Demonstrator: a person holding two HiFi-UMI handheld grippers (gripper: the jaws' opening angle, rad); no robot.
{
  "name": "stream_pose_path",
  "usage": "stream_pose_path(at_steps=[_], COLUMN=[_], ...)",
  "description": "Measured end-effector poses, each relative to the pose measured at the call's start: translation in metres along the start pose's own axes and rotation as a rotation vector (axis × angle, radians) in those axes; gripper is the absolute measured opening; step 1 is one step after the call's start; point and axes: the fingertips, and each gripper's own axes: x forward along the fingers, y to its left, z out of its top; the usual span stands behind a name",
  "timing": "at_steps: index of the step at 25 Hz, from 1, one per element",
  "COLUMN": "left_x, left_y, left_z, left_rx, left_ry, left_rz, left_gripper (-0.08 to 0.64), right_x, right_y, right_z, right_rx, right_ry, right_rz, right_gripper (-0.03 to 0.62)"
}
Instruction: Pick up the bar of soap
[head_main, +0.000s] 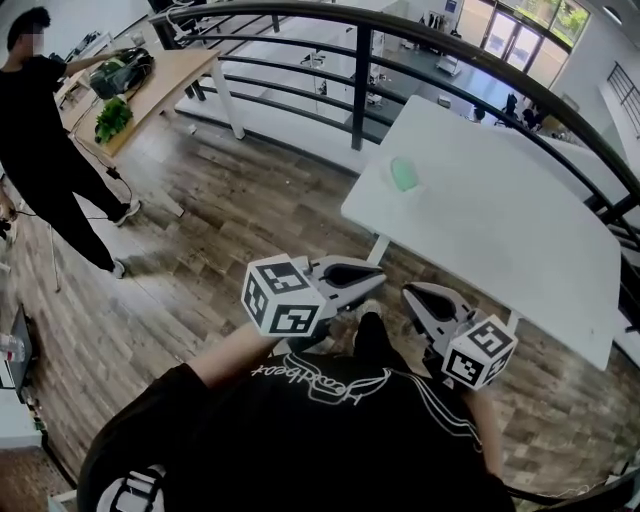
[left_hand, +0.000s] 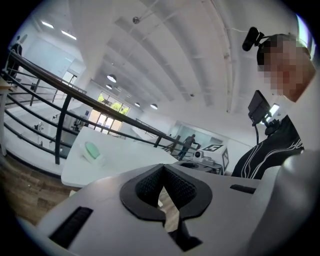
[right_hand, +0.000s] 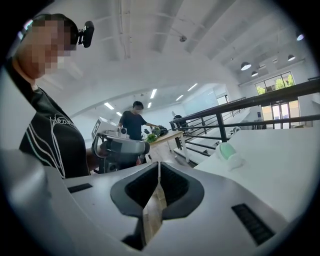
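**Soap on the worktop, both tools closed and empty**

We see the green bar of soap (head_main: 405, 173) lying on the white worktop (head_main: 500, 230), near its left edge in the head view. It seems to rest in a pale dish (head_main: 412, 186), though it is too small for us to be sure. Nothing touches it.

Both tools are held close to our body, short of the worktop and well apart from the soap. The left tool (head_main: 378, 272) has its jaws together with nothing between them, and so does the right tool (head_main: 410, 292).

A dark railing (head_main: 360, 70) runs behind the worktop, above the wooden floor (head_main: 230, 220). Far off to the left, a person (head_main: 40, 130) in black stands at a wooden table (head_main: 170, 80).
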Motion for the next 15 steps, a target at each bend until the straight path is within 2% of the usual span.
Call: stream_pose_path(at_steps=[3,15], left_x=[0.003,0.04], left_y=[0.0,0.058], left_z=[0.0,0.018], left_rx=[0.017,-0.076], left_ry=[0.005,0.001], left_rz=[0.008,0.022], left_gripper=[0.005,0.005], right_x=[0.0,0.024], right_y=[-0.004,-0.076], right_z=[0.002,0.005], right_rx=[0.001,0.029], right_ry=[-0.01,0.036], right_rz=[-0.006,-0.029], right_gripper=[0.018,0.018])
